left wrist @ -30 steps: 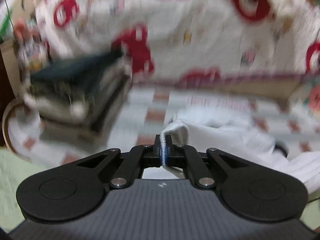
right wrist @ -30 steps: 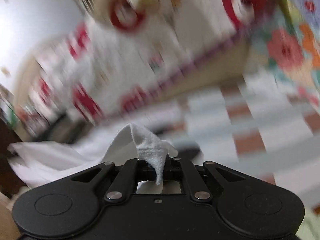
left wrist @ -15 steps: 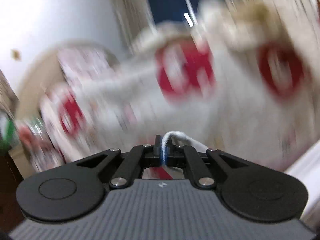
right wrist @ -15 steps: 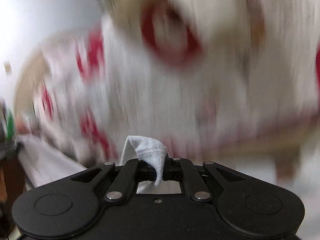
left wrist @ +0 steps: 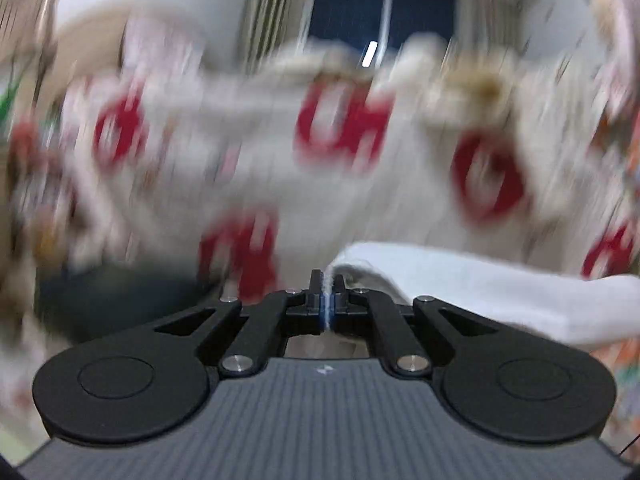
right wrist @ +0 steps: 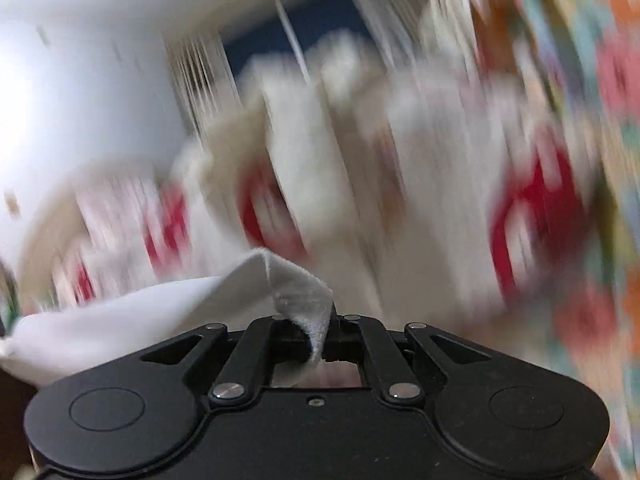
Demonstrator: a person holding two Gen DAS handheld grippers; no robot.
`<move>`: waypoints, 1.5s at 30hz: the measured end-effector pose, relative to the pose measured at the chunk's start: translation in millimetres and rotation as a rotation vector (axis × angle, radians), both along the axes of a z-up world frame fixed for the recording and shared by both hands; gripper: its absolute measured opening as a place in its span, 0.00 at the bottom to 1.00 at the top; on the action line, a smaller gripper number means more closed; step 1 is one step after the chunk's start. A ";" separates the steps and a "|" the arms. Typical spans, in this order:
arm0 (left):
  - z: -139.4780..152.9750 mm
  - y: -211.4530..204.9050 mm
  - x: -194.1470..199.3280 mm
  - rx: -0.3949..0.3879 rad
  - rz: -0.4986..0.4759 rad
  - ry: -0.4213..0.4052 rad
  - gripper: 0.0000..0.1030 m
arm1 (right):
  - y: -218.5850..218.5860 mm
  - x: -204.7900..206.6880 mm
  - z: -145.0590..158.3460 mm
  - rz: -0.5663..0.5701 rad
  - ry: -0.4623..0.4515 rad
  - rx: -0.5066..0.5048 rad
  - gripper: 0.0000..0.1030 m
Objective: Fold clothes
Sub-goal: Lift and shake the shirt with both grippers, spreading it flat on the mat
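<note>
A white cloth garment (left wrist: 472, 284) is held up in the air between both grippers. My left gripper (left wrist: 328, 300) is shut on one of its edges, and the fabric stretches away to the right. My right gripper (right wrist: 324, 340) is shut on another edge of the white garment (right wrist: 132, 312), which runs off to the left. Most of the garment hangs below the views and is hidden. Both views are heavily motion-blurred.
Ahead hangs a white fabric with red ring patterns (left wrist: 340, 128), blurred. A dark stack of folded clothes (left wrist: 112, 300) shows low at the left. A dark window with curtains (left wrist: 380, 12) is behind, and a flowery cloth (right wrist: 592, 120) is at the right.
Both grippers have swung upward with the white garment: the striped surface and clothes stack dropped out of sight, and the window and wall came into view. Both grips stayed shut.
</note>
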State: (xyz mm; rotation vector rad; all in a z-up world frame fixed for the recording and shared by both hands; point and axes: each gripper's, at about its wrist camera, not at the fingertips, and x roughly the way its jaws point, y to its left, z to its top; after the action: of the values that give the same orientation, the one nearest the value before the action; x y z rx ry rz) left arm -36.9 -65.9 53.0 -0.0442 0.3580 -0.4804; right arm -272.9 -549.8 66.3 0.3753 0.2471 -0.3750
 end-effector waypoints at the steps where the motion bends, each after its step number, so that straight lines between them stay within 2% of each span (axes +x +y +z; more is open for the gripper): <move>1: -31.1 -0.7 1.7 0.040 0.013 0.068 0.02 | 5.3 2.9 -29.4 0.000 0.071 0.002 0.04; 4: -111.2 -5.0 9.9 0.171 0.046 0.257 0.02 | 18.4 12.5 -109.8 -0.006 0.245 0.011 0.04; 6: -140.0 -12.7 17.9 0.231 0.051 0.325 0.02 | 21.2 17.7 -143.9 -0.006 0.301 0.028 0.04; 7: -144.4 -15.9 17.3 0.257 0.059 0.327 0.02 | 20.2 20.7 -154.9 -0.007 0.316 0.040 0.04; 8: -144.2 -19.7 20.4 0.279 0.066 0.306 0.02 | 19.4 21.5 -160.4 -0.009 0.320 0.044 0.04; 11: -120.8 -24.3 26.7 0.287 0.077 0.232 0.02 | 29.3 -0.3 -132.2 -0.053 0.232 -0.023 0.04; 14: -75.1 -14.2 21.7 0.196 0.064 0.176 0.02 | 41.1 -25.3 -98.4 -0.104 0.132 -0.100 0.04; 16: -48.3 3.4 1.8 0.098 0.040 0.147 0.02 | 49.0 -42.0 -75.9 -0.137 0.065 -0.152 0.03; 18: -38.3 14.4 -34.6 0.110 0.015 0.109 0.02 | 58.4 -62.4 -62.8 -0.161 0.016 -0.178 0.04; 20: -59.0 19.5 -57.1 0.145 0.010 0.217 0.02 | 71.7 -92.5 -74.1 -0.159 0.012 -0.138 0.05; 21: -71.3 20.7 -66.5 0.171 0.010 0.267 0.02 | 75.3 -100.2 -79.3 -0.154 0.017 -0.125 0.05; 25: -142.2 9.6 -78.1 0.385 0.047 0.400 0.02 | 79.6 -107.2 -99.2 -0.119 0.063 -0.095 0.05; 28: -146.7 9.5 -73.8 0.375 0.051 0.425 0.02 | 82.8 -112.4 -114.1 -0.093 0.098 -0.072 0.05; 32: -117.3 14.6 -83.6 0.364 0.067 0.350 0.02 | 87.0 -119.4 -133.9 -0.058 0.143 -0.041 0.05; 36: -97.5 30.2 -97.3 0.327 0.087 0.354 0.02 | 91.3 -126.4 -153.7 -0.022 0.189 -0.010 0.05; 40: -113.5 31.9 -105.6 0.395 0.093 0.391 0.02 | 95.6 -131.4 -174.8 0.014 0.246 0.014 0.05; 44: -137.9 32.0 -101.3 0.432 0.098 0.472 0.02 | 99.4 -124.6 -206.9 0.053 0.373 0.046 0.06; 45: -138.2 32.9 -100.9 0.421 0.102 0.473 0.02 | 100.5 -123.2 -215.4 0.059 0.404 0.062 0.11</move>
State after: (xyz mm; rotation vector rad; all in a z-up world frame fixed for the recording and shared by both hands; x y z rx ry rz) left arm -137.8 -33.0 -85.2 0.2355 0.9110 -0.2819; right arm -396.0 -449.3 -149.1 0.3497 0.6639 -0.3842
